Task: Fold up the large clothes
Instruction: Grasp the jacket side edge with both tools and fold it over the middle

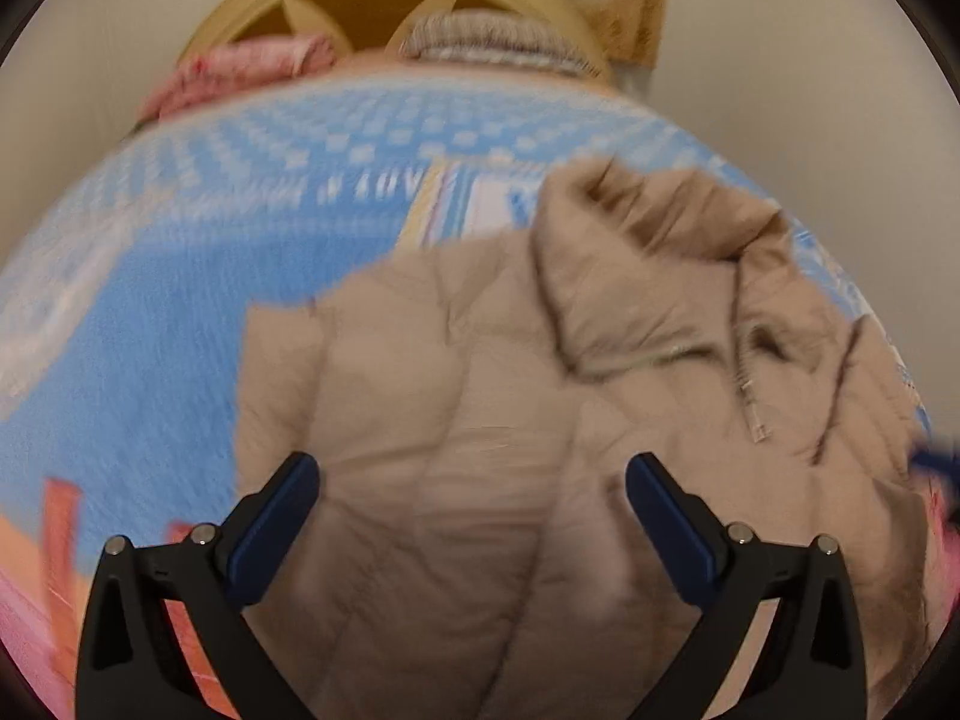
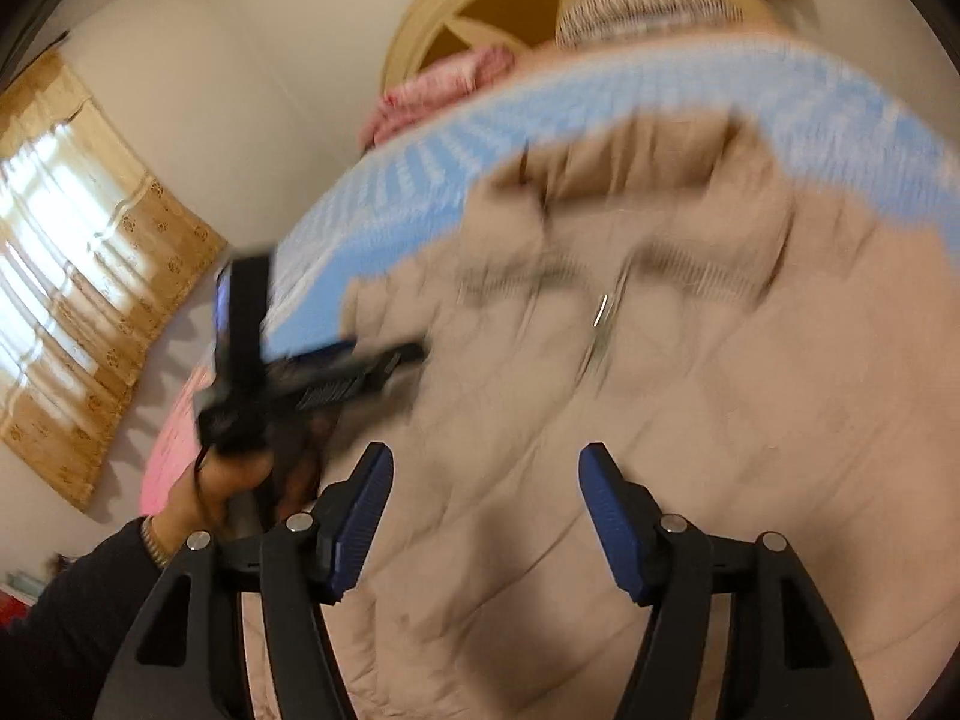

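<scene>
Blue patterned bedding (image 1: 180, 312) covers a bed, and a round wooden headboard (image 1: 372, 6) stands at its far end against a pale wall. From the left wrist view, a big puffy beige jacket (image 1: 480, 396) lies on the bedding, with its hood part bunched up at the far right. A pink cloth (image 1: 240, 69) and a grey knitted thing (image 1: 492, 39) sit by the headboard. The left gripper (image 1: 474, 480) hangs over the jacket with its blue pads spread wide apart and nothing between them.

From the right wrist view, the picture is blurry. The same beige jacket (image 2: 600, 420) fills most of it, with its zipper (image 2: 600, 318) running up the middle. The right gripper (image 2: 486, 480) is over the jacket, its two fingers apart and not pinching any cloth. At the left, a hand (image 2: 216, 492) in a dark sleeve holds the other gripper (image 2: 288, 360) at the jacket's edge. Golden curtains (image 2: 90, 300) hang at a bright window.
</scene>
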Action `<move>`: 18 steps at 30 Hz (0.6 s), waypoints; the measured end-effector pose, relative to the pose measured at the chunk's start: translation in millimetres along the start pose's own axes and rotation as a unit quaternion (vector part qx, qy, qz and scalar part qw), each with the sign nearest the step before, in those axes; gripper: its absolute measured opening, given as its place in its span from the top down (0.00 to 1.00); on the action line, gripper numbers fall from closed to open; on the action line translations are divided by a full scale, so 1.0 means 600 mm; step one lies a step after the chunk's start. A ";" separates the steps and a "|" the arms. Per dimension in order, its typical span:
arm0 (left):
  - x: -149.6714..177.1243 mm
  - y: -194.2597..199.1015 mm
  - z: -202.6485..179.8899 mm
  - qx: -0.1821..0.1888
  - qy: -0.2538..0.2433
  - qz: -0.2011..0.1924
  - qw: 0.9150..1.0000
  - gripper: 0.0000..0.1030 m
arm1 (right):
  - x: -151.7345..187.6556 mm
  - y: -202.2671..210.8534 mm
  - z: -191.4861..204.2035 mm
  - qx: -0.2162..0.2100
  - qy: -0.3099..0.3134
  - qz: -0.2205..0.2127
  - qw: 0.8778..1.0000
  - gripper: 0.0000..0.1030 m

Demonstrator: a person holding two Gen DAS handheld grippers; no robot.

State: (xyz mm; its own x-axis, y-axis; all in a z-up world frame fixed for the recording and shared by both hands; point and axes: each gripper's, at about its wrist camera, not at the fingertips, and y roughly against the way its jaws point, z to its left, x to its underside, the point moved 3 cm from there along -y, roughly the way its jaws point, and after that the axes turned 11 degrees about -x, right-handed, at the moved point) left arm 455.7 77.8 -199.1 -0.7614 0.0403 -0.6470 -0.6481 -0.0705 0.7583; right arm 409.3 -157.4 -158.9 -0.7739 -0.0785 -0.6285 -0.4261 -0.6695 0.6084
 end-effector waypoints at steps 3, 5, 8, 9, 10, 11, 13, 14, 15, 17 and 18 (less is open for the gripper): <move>-0.042 0.028 -0.013 0.006 -0.022 -0.029 0.999 0.00 | -0.067 0.002 -0.046 0.066 0.034 -0.003 0.997 0.36; -0.070 0.026 -0.025 0.005 -0.033 -0.034 0.999 0.00 | -0.124 -0.014 -0.094 0.096 0.032 -0.002 0.995 0.36; -0.097 0.003 -0.037 0.001 -0.044 -0.028 0.999 0.00 | -0.192 -0.049 -0.154 0.135 0.049 0.013 0.990 0.36; -0.101 -0.006 -0.038 0.001 -0.045 -0.023 0.999 0.00 | -0.207 -0.063 -0.169 0.136 0.045 0.022 0.989 0.35; -0.105 -0.018 -0.038 0.003 -0.046 -0.016 0.999 0.00 | -0.222 -0.077 -0.187 0.133 0.041 0.039 0.989 0.35; -0.106 -0.025 -0.039 0.002 -0.046 -0.012 0.999 0.00 | -0.237 -0.093 -0.202 0.134 0.042 0.053 0.989 0.35; -0.115 -0.040 -0.036 -0.001 -0.052 -0.011 0.999 0.00 | -0.262 -0.123 -0.219 0.124 0.058 0.080 0.987 0.35; -0.123 -0.046 -0.036 -0.006 -0.056 -0.011 0.998 0.00 | -0.271 -0.136 -0.224 0.127 0.069 0.090 0.985 0.35; -0.131 -0.052 -0.038 -0.008 -0.058 -0.011 0.998 0.00 | -0.274 -0.136 -0.228 0.129 0.075 0.097 0.984 0.35; -0.148 -0.069 -0.042 0.006 -0.054 0.002 0.999 0.00 | -0.278 -0.166 -0.238 0.108 0.082 0.136 0.981 0.35; -0.159 -0.078 -0.044 0.009 -0.050 0.006 0.999 0.00 | -0.275 -0.176 -0.236 0.112 0.093 0.144 0.979 0.39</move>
State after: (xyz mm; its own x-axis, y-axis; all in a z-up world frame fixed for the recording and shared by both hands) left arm 559.0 50.9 -175.1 -0.7656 0.1400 -0.6279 -0.6391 -0.0538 0.7672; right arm 648.4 -178.0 -188.1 -0.7876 -0.3863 -0.4801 -0.3113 -0.4230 0.8510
